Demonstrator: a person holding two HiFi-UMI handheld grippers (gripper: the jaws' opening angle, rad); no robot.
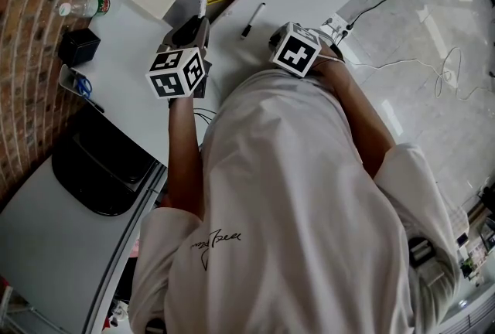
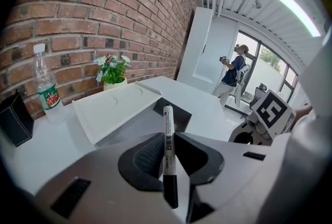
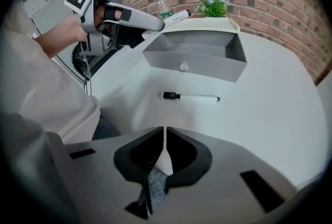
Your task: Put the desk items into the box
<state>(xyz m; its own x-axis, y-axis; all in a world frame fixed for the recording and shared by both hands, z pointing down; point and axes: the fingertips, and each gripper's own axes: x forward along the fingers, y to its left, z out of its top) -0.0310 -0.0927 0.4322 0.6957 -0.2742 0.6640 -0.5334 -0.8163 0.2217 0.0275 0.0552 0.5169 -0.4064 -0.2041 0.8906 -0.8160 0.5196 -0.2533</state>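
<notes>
The marker (image 2: 168,127) has a white barrel with dark print along it and a black cap at the end nearest me. It stands upright, pinched between the pads of my left gripper (image 2: 167,140), at the edge of the open grey box (image 2: 175,115). The box's white lid (image 2: 111,109) rests against its brick-wall side. A second marker (image 3: 191,96), also white with a black cap, lies flat on the desk (image 3: 270,109) just in front of the box. My right gripper (image 3: 164,134) hovers nearer me than that, jaws pressed together on nothing.

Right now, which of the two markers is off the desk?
The marker clamped in the left gripper; the second marker lies flat on the desk.
</notes>
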